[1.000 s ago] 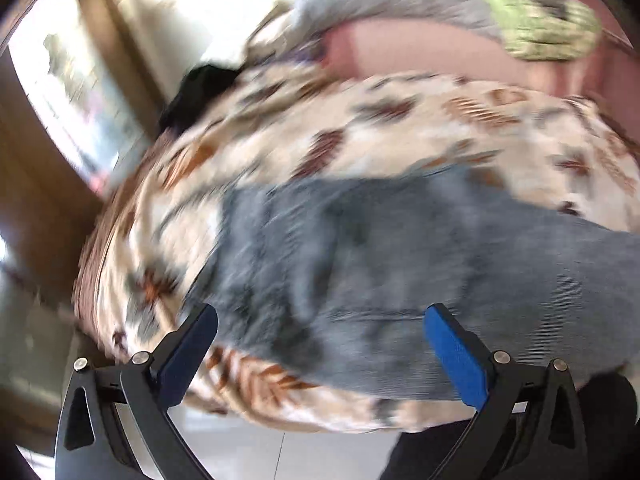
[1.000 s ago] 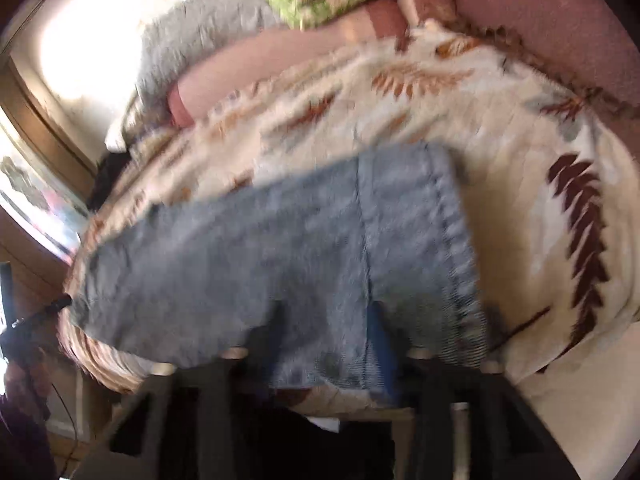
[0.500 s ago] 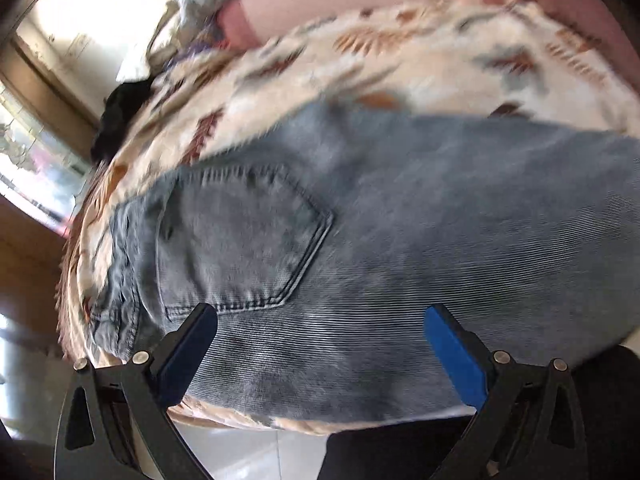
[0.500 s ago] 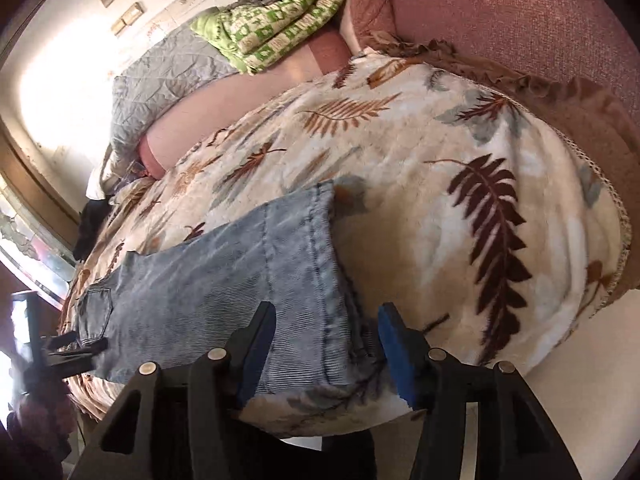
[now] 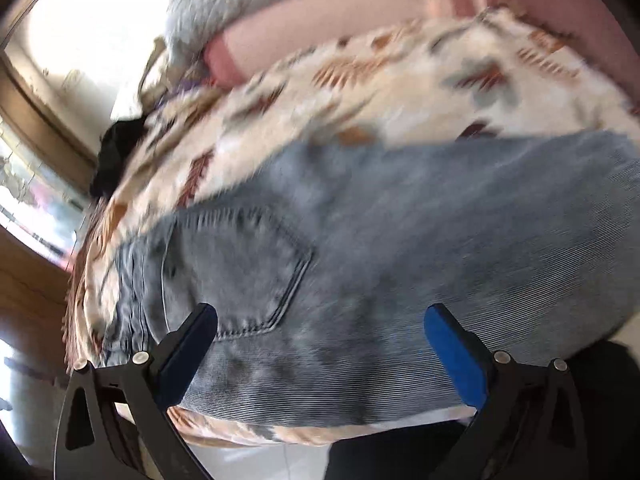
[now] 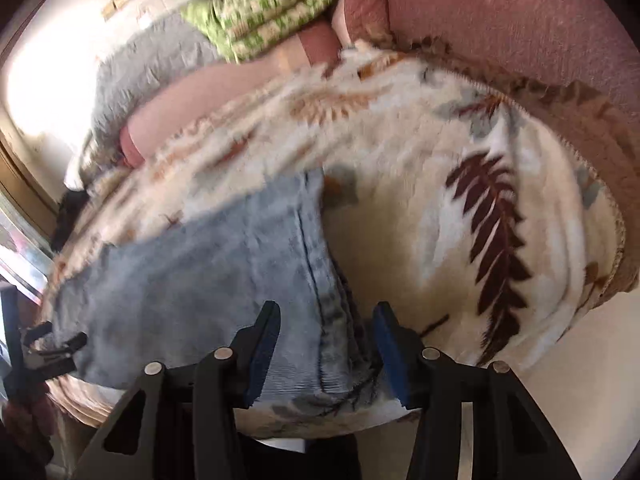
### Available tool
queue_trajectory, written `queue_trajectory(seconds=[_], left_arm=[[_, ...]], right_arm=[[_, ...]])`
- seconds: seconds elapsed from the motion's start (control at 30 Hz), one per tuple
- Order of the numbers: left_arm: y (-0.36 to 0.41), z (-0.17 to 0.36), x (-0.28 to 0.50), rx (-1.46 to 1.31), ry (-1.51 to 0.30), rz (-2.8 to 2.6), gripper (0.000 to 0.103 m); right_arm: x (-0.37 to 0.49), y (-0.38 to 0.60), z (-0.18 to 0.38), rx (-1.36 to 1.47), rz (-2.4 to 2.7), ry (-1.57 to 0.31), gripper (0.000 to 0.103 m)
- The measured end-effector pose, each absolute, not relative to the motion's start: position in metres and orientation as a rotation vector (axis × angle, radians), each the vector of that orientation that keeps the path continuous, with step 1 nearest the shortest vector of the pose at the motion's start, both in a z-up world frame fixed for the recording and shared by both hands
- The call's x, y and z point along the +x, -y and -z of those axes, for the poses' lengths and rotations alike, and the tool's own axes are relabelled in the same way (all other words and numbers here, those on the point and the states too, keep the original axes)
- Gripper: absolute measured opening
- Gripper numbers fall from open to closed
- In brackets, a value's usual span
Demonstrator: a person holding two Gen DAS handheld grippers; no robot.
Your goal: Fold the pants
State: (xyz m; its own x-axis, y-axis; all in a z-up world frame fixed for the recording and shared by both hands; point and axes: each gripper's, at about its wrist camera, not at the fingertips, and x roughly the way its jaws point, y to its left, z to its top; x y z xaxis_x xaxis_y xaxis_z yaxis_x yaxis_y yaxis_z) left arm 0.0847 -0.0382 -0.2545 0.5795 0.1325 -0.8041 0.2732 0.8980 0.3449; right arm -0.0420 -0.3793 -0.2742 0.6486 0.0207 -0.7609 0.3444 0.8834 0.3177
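Light blue denim pants lie flat across a leaf-print blanket on a sofa, back pocket up at the waist end. My left gripper is wide open and empty, hovering over the near edge of the pants by the pocket. In the right wrist view the pants end in a hem at the right. My right gripper is open and empty, its fingers on either side of the hem's near corner. The left gripper shows at the far left of that view.
The blanket covers a pink sofa. A grey quilt and a green patterned cloth lie on the sofa back. A dark item sits at the far left end. Pale floor lies below the seat edge.
Both views shifted and blurred with hand motion. The left gripper pulled back slightly from the waist end. The right gripper moved closer to the hem, which now lies between its fingers. Both stayed open.
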Motion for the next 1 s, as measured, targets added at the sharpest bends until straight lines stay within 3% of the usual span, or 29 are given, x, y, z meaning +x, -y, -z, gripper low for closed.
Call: queue_trajectory(seconds=[0.3,0.67,1.0], left_arm=[[0.067,0.198,0.052,0.413,-0.851,0.227,0.103],[0.092,0.210,0.048,0.451,-0.882,0.256,0.103],[0.073,0.189,0.045,0.398,-0.823,0.193,0.103]], right_arm=[[-0.053,0.379,0.223,0.482,0.104,-0.736,0.054],[-0.042,0.410,0.259,0.645,0.083,-0.795,0.055],[-0.037,0.365,0.225,0.478,0.048,-0.757,0.055]])
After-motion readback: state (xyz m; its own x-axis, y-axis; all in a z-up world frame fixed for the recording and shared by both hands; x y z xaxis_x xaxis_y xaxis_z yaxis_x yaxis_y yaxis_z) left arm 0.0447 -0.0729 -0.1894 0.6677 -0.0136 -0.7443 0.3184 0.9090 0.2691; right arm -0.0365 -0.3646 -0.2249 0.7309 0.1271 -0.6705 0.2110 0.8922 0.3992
